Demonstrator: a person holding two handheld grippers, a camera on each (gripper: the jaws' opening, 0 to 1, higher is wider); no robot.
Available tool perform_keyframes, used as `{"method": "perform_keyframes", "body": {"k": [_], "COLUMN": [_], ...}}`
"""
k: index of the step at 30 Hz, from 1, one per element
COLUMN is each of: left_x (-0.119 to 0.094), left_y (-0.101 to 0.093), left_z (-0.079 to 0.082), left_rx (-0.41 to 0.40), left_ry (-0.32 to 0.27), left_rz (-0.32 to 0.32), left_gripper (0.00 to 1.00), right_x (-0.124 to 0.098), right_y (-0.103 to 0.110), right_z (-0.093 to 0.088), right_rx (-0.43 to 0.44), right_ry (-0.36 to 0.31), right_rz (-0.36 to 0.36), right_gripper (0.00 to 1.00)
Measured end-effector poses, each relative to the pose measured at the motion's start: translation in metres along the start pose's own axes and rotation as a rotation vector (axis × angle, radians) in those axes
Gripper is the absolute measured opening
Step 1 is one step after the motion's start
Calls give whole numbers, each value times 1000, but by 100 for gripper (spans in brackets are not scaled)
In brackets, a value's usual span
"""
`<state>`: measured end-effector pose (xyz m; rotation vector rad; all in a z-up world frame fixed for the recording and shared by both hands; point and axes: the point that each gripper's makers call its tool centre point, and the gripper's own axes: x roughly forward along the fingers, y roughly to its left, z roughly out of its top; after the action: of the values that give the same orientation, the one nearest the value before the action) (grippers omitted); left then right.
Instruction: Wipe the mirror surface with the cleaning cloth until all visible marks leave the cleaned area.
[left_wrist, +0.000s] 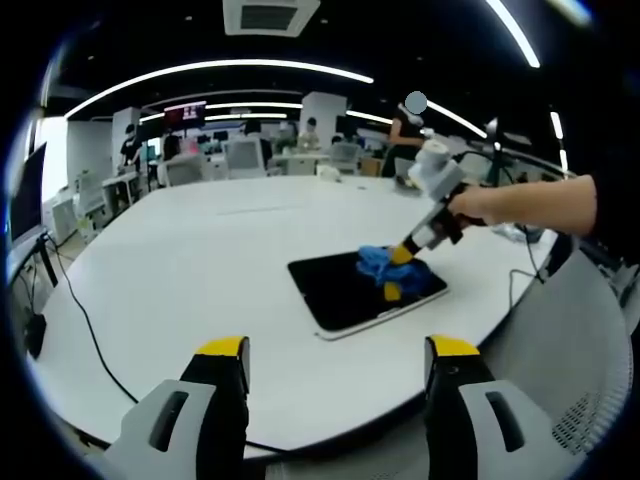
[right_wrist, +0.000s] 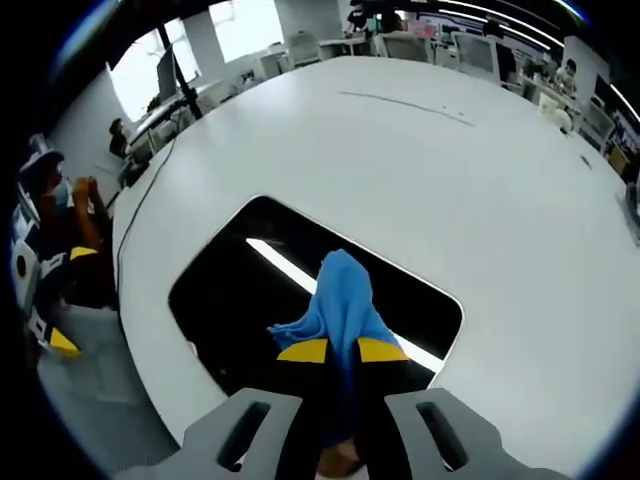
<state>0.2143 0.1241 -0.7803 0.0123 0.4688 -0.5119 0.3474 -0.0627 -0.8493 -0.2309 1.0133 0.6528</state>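
Blue cloth (right_wrist: 342, 300) pinched by right tool (right_wrist: 342, 351) on mirror (right_wrist: 230, 290) — lower end hidden, left tool (left_wrist: 338, 349) spread.

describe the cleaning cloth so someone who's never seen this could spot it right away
Start at the big white table and find the dark rounded-rectangle mirror lying flat near its edge. On the mirror sits the cleaning cloth, pinched in the right gripper with its yellow-tipped jaws. It is the one bright blue, crumpled, soft thing against the black glass and white tabletop.
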Motion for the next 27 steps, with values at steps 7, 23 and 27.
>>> {"method": "perform_keyframes", "body": {"k": [7, 23, 27], "left_x": [0, 1, 2], "left_y": [0, -1, -2], "left_z": [0, 0, -2], "left_rx": [0, 0, 4], "left_ry": [1, 2, 16], "left_rz": [1, -3, -13], "left_gripper": [71, 71, 74], "right_x": [-2, -7, -9], "right_y": [-4, -12, -16], "right_z": [-3, -8, -11], "right_rx": [25, 23, 31], "right_ry": [-5, 1, 2], "right_rz": [-1, -15, -16], "right_gripper": [4, 4, 4]}}
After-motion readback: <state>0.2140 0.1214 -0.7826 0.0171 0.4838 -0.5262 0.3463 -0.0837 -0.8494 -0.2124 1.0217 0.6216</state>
